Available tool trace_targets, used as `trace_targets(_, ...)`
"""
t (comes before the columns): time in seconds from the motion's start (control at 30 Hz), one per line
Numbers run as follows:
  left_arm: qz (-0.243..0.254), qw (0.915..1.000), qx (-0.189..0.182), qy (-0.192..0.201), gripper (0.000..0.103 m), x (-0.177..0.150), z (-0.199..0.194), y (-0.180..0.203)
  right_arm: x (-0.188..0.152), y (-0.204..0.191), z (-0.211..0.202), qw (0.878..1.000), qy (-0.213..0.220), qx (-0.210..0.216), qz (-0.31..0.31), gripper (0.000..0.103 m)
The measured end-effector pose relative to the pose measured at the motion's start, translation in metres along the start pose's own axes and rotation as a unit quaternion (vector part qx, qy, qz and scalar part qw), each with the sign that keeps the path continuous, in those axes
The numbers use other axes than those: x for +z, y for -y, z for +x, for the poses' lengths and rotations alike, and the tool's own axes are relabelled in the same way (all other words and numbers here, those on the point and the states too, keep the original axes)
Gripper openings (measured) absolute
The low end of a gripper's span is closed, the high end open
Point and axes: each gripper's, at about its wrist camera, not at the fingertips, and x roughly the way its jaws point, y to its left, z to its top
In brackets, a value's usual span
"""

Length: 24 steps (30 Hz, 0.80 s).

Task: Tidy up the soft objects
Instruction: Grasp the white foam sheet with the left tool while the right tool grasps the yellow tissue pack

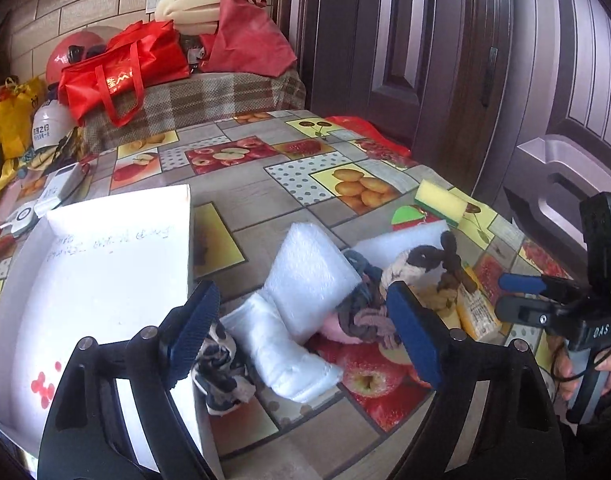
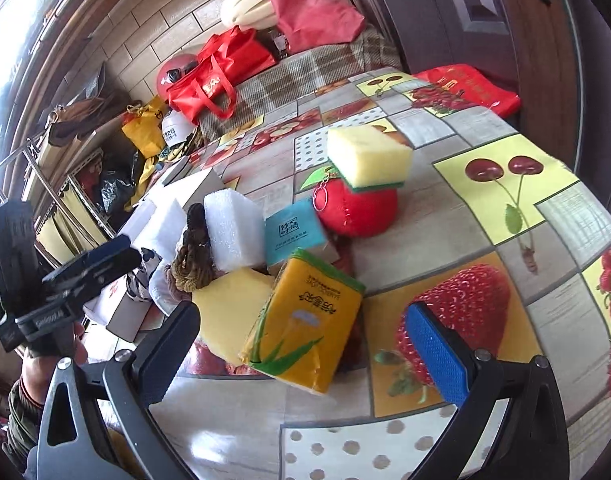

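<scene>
My left gripper (image 1: 305, 332) is open above a heap of soft things: two white foam pieces (image 1: 309, 276), a grey-pink knotted rope toy (image 1: 365, 316) and a patterned cloth (image 1: 221, 376). Its pads touch nothing. A white box (image 1: 105, 264) stands open just to its left. My right gripper (image 2: 305, 352) is open wide, with a yellow tissue pack (image 2: 305, 320) lying tilted between and ahead of its fingers, untouched. Beyond the pack are a flat yellow sponge (image 2: 229, 304), a teal tissue pack (image 2: 293, 228), a white foam block (image 2: 233, 232) and a yellow-green sponge (image 2: 369, 156) on a red tomato plush (image 2: 357, 208).
The table carries a fruit-print cloth (image 2: 505, 184). Red bags (image 1: 121, 68) and a helmet sit on a checked seat behind it. A dark door (image 1: 425, 60) lies to the right, and a white device (image 1: 65, 180) lies behind the box. The other gripper (image 1: 509, 295) shows at the right edge.
</scene>
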Motion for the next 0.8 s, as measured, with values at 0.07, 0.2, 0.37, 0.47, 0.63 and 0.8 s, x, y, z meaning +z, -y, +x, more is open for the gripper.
trace_targets(0.07, 0.007, 0.9999, 0.007, -0.005, 0.087, 0.006, 0.007, 0.0, -0.005, -0.006, 0.007, 1.0, 0.013, -0.004, -0.011, 0.103)
trace_targets(0.2, 0.012, 0.9994, 0.015, -0.03, 0.069, 0.009, 0.027, 0.003, -0.007, -0.01, 0.016, 1.0, 0.007, 0.001, -0.013, 0.101)
trace_targets(0.37, 0.022, 0.9985, 0.019, -0.047, 0.033, 0.005, 0.042, 0.005, -0.004, -0.019, 0.028, 0.999, -0.011, -0.007, -0.032, 0.098)
trace_targets(0.47, 0.027, 0.9989, 0.022, -0.031, 0.027, 0.002, 0.036, 0.005, -0.005, -0.018, 0.031, 0.999, -0.019, -0.005, -0.035, 0.068)
trace_targets(0.63, 0.004, 1.0, 0.007, -0.004, 0.024, -0.001, 0.024, -0.004, -0.003, -0.011, 0.023, 1.0, -0.005, 0.017, -0.023, 0.044)
trace_targets(0.8, -0.021, 0.9985, 0.009, 0.049, 0.021, -0.002, -0.003, -0.009, -0.003, -0.017, 0.001, 0.998, 0.045, 0.001, -0.033, 0.043)
